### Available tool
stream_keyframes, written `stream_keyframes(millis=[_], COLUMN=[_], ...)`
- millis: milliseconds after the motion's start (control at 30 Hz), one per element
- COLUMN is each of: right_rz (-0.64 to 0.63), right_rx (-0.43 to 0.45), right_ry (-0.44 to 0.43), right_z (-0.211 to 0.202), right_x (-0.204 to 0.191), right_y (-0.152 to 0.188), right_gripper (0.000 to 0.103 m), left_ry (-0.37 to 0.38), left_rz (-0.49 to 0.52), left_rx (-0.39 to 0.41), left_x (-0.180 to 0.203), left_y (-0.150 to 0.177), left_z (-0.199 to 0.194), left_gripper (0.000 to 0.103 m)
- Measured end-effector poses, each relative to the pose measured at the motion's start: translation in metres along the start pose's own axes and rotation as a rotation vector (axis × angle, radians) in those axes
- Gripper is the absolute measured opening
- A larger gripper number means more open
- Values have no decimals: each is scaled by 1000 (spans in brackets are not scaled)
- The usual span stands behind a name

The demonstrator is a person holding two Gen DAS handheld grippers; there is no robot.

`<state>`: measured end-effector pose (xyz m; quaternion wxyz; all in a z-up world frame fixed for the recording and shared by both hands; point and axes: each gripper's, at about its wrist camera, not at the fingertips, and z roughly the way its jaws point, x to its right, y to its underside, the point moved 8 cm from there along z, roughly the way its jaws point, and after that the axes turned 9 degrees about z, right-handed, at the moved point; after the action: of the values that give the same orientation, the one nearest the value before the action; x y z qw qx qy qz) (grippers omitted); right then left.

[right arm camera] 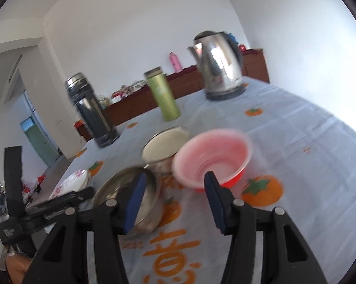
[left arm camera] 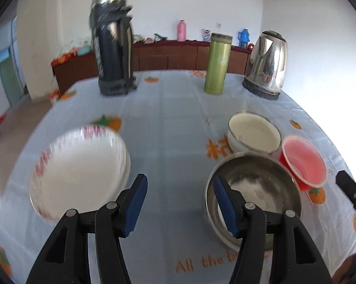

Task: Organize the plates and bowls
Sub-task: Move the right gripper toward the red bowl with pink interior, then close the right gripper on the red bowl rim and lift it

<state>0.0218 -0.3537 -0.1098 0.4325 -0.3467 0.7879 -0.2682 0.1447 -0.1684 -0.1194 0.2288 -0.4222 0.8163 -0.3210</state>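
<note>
Both the left hand-held gripper (left arm camera: 178,203) and right hand-held gripper (right arm camera: 173,201) are held apart and empty, open cloth left between plate (left arm camera: 78,172) and steel bowl (left arm camera: 253,194), "All the" printed at the desk (left arm camera: 168,108) edge.

L gripper (left arm camera: 178,203): jaws wide apart, nothing between pads, held above table level, pointing fwd. R gripper (right arm camera: 174,200): jaws also spread, empty, tilted, pointing fwd; its tip shows at L view's right edge.
</note>
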Motion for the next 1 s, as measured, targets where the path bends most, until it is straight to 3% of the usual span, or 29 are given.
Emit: stream_keyframes(millis=[67, 200, 300, 400, 500, 567, 633, 833, 1000], right_rz=[20, 96, 124, 114, 114, 154, 204, 228, 225], right_rx=[8, -10, -48, -133, -192, -220, -248, -278, -284], right_ry=[22, 72, 84, 94, 123, 125, 103, 81, 82], right_z=[0, 9, 25, 51, 70, 77, 84, 89, 87], right_x=[17, 57, 72, 75, 79, 87, 93, 96, 91], right_y=[-14, -34, -38, -31, -22, -18, -13, -8, -8], right_gripper=[51, 51, 51, 51, 51, 49, 36, 14, 9], left_ry=[6, 116, 134, 160, 170, 154, 122, 117, 101], left_rz=[29, 105, 174, 151, 105, 127, 151, 138, 164], left_rx=[4, 18, -29, -114, -130, -127, -123, -129, -109], left_x=[8, 57, 102, 119, 120, 125, 127, 129, 135], left_y=[-15, -36, -45, -47, -48, -48, -49, -46, -49], left_z=[-1, -4, 11, 35, 45, 48, 50, 55, 51], left_gripper=[61, 61, 61, 61, 61, 61, 61, 61, 61])
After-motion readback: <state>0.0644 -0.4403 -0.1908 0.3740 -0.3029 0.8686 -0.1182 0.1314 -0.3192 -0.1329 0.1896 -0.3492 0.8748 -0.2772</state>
